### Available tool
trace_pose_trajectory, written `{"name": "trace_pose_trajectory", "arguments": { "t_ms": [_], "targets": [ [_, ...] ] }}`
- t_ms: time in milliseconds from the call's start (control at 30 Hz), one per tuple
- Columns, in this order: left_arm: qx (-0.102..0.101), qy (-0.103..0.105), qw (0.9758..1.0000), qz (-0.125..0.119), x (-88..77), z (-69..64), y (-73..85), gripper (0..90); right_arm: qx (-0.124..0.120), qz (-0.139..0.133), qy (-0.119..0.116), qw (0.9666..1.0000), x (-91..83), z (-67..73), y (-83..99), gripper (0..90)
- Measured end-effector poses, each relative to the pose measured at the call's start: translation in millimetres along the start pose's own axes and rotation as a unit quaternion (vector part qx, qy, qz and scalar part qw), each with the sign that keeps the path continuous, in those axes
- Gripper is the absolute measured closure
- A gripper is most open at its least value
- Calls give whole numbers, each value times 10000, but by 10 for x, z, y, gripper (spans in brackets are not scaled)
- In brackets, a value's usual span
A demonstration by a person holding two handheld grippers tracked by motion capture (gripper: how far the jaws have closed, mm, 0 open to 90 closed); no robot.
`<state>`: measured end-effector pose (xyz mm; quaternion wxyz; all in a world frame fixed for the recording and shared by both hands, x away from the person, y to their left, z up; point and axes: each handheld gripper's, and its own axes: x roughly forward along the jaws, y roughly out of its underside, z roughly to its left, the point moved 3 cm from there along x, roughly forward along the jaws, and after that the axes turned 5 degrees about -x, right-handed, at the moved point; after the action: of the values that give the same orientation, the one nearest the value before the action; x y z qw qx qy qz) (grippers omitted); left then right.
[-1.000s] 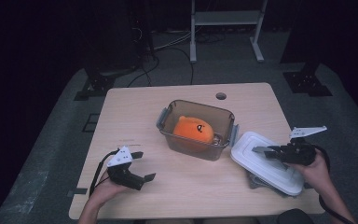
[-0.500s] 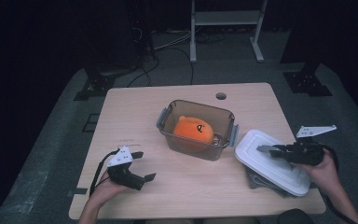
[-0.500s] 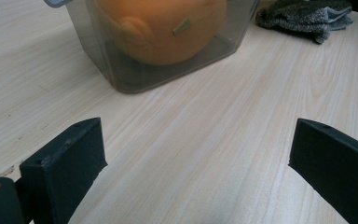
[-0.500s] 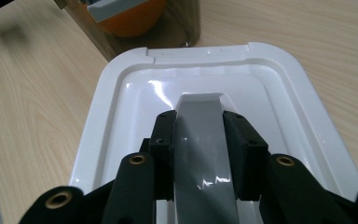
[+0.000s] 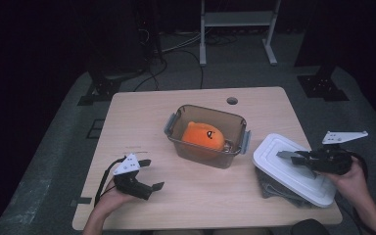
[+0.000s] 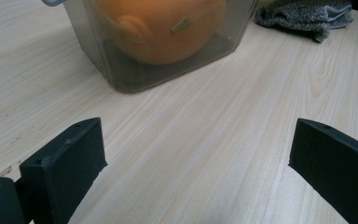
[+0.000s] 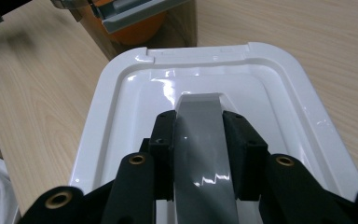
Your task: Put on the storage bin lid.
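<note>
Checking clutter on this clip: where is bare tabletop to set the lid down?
Free: the wide strip left of the container, and the front middle between the left claw and the lid. Crowded: the right edge, lid over grey cloth.

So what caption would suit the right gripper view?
Right gripper, jaws closed on the grey handle of a white lid.
</note>
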<state>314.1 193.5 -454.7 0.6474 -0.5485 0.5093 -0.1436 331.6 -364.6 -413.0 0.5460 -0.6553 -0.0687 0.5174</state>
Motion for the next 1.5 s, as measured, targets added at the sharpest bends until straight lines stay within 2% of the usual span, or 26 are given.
{"name": "trace_pose_trajectory", "arguments": {
  "t_ms": [500, 867, 1167, 1500],
  "targets": [
    [3, -15, 10000, -5, -3, -2, -1, 27, -204, -130, 118, 9996, -265, 89, -187, 657],
    [7, -14, 10000, 16, -3, -1, 1, 27, -384, -326, 46, 9987, -364, 180, -416, 657],
    [0, -13, 10000, 3, -2, 2, 5, 27, -559, -322, -31, 9979, -359, 260, -616, 657],
    [-4, -8, 10000, -4, -4, 4, 6, 27, -851, -239, -216, 9959, -201, 374, -913, 657]
  ]
}}
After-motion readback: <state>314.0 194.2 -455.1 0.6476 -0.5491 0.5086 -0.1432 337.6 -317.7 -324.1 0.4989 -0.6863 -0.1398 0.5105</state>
